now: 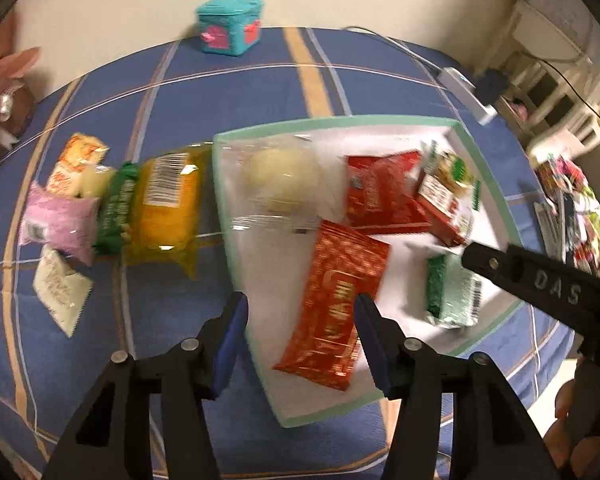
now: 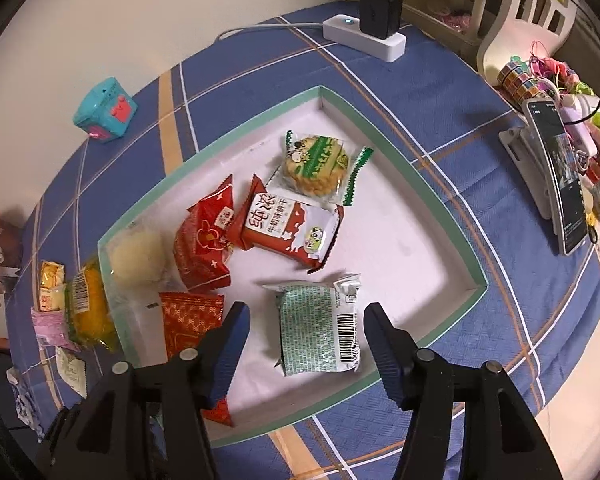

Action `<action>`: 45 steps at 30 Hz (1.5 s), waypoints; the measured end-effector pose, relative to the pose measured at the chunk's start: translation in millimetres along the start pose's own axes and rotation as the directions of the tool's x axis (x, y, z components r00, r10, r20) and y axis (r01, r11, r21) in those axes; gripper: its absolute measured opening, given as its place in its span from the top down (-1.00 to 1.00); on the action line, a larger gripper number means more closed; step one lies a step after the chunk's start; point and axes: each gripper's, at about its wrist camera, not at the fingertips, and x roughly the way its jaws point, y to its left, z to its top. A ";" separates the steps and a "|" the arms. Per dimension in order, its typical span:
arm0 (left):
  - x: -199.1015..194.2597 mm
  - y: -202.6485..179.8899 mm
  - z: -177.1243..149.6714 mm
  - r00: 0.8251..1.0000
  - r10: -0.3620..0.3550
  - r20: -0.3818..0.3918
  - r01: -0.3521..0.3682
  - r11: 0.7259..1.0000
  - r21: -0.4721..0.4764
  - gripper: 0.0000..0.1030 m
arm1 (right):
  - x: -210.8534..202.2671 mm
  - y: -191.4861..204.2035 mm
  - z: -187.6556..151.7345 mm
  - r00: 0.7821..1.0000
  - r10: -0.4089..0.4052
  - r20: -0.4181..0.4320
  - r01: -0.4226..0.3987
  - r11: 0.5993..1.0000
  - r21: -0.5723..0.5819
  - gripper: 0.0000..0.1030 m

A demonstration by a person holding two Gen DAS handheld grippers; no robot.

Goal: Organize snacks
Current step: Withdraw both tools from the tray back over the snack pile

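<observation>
Snack sorting, partly complete: six packets in tray, about six awaiting on bench.

Tray (image 2: pixel 384 148), white with green rim, on blue plaid bench (image 2: pixel 460 92); holds green biscuit packet (image 2: pixel 318 164), red-and-white milk biscuit packet (image 2: pixel 290 228), red candy-style packet (image 2: pixel 202 246), clear-wrapped pale bun (image 2: pixel 138 258), long red packet (image 1: pixel 336 304), pale green packet (image 2: pixel 320 330). Outstanding, just left of the tray: yellow cake packet (image 1: pixel 166 206), dark green packet (image 1: pixel 116 210), pink packet (image 1: pixel 58 224), orange packet (image 1: pixel 78 160), small pale item (image 1: pixel 96 180), white packet (image 1: pixel 62 290). Left tongs (image 1: pixel 300 316) wide, empty, above long red packet. Right tongs (image 2: pixel 306 330) wide, empty, straddling pale green packet. Judged roughly half done.
</observation>
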 end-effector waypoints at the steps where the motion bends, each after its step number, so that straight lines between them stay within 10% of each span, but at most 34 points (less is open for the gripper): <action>1: -0.5 4.2 0.6 1.000 0.004 0.001 -0.004 1.000 -0.014 -0.09 | 0.6 0.4 -0.8 1.000 -0.001 -0.003 0.001 1.000 -0.004 -0.23; 5: -2.4 33.3 3.7 0.999 0.036 0.003 -0.036 0.994 -0.108 -0.15 | 5.7 9.8 -4.3 1.000 0.007 -0.025 -0.007 0.999 -0.032 -0.23; 8: -4.1 51.6 4.3 0.998 0.069 0.009 -0.066 0.984 -0.164 -0.55 | 4.9 21.2 -8.8 1.000 0.013 -0.028 -0.015 0.997 -0.073 -0.31; 30: -45.6 138.9 1.1 0.971 0.209 0.117 -0.156 0.922 -0.354 -0.93 | -22.8 81.6 -30.3 0.998 0.020 0.066 -0.001 0.963 -0.270 -1.00; 45: -57.1 190.7 -10.4 0.963 0.230 0.139 -0.149 0.886 -0.439 -1.00 | -23.2 118.6 -46.2 0.997 0.035 0.067 -0.011 0.946 -0.325 -1.00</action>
